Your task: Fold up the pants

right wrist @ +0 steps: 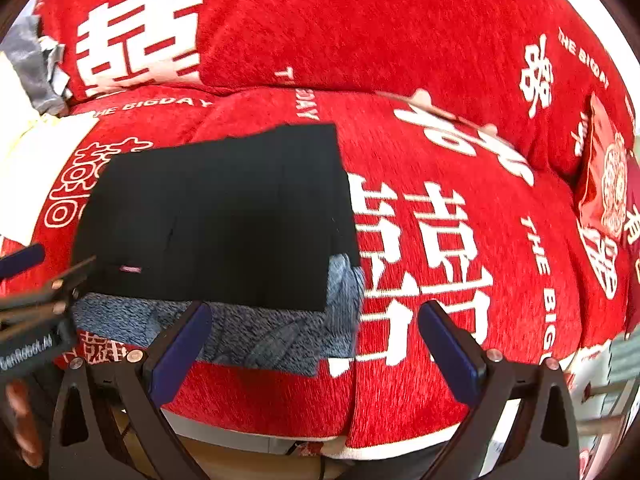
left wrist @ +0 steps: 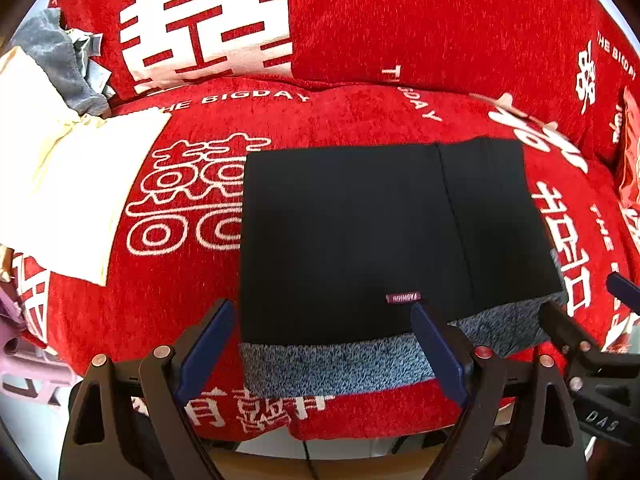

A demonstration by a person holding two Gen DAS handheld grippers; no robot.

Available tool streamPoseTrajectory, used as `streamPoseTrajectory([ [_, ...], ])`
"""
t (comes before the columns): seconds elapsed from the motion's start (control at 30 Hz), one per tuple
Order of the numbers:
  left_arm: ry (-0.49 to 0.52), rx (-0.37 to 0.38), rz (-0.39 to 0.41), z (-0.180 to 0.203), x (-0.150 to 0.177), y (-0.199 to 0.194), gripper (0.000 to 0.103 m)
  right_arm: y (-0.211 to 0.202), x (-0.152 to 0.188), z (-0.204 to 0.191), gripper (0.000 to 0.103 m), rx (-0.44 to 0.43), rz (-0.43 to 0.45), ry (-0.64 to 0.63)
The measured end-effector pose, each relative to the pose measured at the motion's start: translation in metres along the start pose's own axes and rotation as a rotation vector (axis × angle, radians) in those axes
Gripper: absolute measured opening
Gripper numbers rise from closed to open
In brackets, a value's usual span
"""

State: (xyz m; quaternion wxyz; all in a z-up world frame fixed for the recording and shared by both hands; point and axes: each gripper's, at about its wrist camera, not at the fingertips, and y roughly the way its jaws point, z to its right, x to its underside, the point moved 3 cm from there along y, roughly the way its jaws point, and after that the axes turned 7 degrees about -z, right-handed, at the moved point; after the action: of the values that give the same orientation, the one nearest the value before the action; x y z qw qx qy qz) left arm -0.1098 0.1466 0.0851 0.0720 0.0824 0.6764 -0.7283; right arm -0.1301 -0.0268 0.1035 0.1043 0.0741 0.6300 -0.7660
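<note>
The black pants (left wrist: 360, 236) lie folded into a flat rectangle on the red sofa seat (left wrist: 188, 292), with a small red label near the front edge and a grey-blue fleece lining (left wrist: 332, 364) showing along the near side. My left gripper (left wrist: 324, 348) is open and empty, its blue pads astride the near left part of the lining. In the right wrist view the pants (right wrist: 224, 216) lie to the left, and my right gripper (right wrist: 316, 348) is open and empty just in front of the lining's right end (right wrist: 264, 340).
The sofa is covered in red cloth with white characters; its backrest (left wrist: 400, 28) rises behind the pants. A folded cream garment (left wrist: 76, 188) and a grey cloth (left wrist: 52, 52) lie at the left. A red cushion (right wrist: 604, 184) sits at the right. The seat's front edge is just below the grippers.
</note>
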Motion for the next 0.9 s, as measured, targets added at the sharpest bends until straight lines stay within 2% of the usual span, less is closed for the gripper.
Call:
streamPoseTrajectory([
  [0.07, 0.003, -0.044, -0.019, 0.002, 0.004, 0.005, 0.09, 0.003, 0.004, 0.005, 0.102, -0.014, -0.011, 0.015],
  [0.13, 0.012, -0.04, -0.031, 0.005, 0.007, 0.007, 0.09, 0.004, 0.008, 0.008, 0.102, -0.019, -0.016, 0.022],
  [0.27, 0.021, -0.072, 0.001, 0.008, 0.012, 0.001, 0.09, 0.004, 0.014, 0.013, 0.102, -0.011, -0.01, 0.027],
  [0.9, 0.052, -0.06, -0.018, 0.012, 0.014, 0.005, 0.09, 0.004, 0.016, 0.011, 0.102, -0.009, 0.001, 0.026],
])
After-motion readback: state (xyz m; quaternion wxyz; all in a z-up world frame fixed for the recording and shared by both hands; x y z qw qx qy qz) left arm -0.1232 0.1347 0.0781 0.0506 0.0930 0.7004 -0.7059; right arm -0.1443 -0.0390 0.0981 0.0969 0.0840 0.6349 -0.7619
